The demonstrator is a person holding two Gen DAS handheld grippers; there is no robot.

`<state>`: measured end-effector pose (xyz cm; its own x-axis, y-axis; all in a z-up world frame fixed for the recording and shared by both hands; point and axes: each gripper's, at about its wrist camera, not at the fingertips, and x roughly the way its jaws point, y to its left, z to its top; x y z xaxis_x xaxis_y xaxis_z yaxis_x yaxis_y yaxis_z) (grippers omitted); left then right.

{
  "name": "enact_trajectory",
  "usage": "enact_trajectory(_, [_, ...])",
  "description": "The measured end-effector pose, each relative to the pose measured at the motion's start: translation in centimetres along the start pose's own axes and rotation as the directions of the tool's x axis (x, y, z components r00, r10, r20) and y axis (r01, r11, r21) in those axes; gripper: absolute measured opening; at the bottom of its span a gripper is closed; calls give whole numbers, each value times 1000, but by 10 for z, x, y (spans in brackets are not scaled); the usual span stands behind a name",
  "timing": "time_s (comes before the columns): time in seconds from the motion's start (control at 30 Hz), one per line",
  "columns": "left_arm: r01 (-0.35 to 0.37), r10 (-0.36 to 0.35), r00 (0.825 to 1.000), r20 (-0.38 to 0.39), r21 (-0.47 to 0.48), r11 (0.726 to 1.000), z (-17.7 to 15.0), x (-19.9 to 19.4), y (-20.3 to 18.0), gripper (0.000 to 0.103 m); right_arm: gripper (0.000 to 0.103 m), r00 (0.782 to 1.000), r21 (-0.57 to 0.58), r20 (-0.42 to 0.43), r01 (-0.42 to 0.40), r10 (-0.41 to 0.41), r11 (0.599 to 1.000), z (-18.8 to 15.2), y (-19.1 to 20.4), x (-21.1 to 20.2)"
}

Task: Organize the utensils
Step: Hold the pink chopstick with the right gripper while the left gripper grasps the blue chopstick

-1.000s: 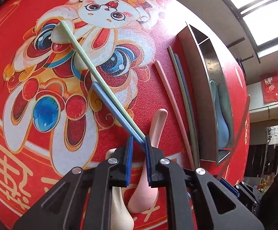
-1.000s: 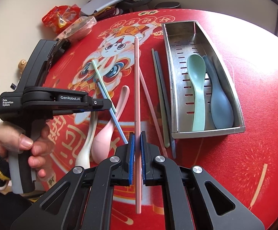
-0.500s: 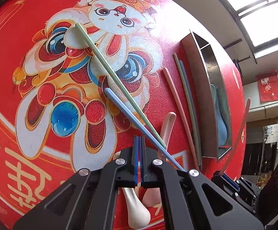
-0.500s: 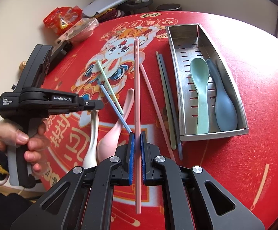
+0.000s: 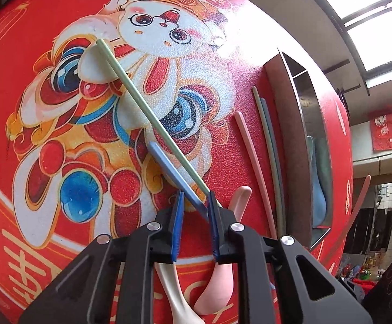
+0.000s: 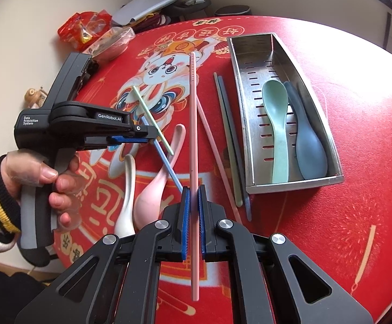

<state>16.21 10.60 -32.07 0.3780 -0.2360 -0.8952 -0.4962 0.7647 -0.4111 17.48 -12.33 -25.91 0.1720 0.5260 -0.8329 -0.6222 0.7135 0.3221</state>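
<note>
Left wrist view. The left gripper (image 5: 194, 202), black with blue pads, points steeply down at the desk (image 5: 28, 40), which is covered by a red festive mat printed with a cartoon rabbit. Its jaws are opening, and the slim blue chopstick (image 5: 174, 174) passes through the gap between them, lying against the right pad; whether that pad still presses on it cannot be told. A pale green chopstick (image 5: 147, 110) crosses just above the blue one and runs under the right finger. Beneath the gripper lie a cream-white spoon (image 5: 174, 291) and a pink spoon (image 5: 220, 278), side by side.

Right wrist view. The right gripper (image 6: 193, 208) is clenched on a long pale pink chopstick (image 6: 193, 124), lifted clear of the desk, with its ridged tip pointing away from the camera. A second pink chopstick (image 6: 209, 135) lies flat on the mat, and beside it a sage green chopstick (image 6: 227, 135) and a dark slate chopstick (image 6: 235, 145) lie parallel and touching each other, just left of the perforated stainless steel tray (image 6: 239, 86). Inside the tray rest a mint green spoon (image 6: 275, 124) and a slate blue spoon (image 6: 308, 145), bowls toward opposite ends. A person's hand (image 6: 34, 175), in a striped cuff, grasps the left gripper's handle.
</note>
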Motion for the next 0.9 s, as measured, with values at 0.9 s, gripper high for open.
enact_trajectory(0.9, [-167, 162, 986, 41, 281, 945, -32, 9, -45, 21, 6, 999, 25, 51, -12, 11, 1000, 2, -6, -18])
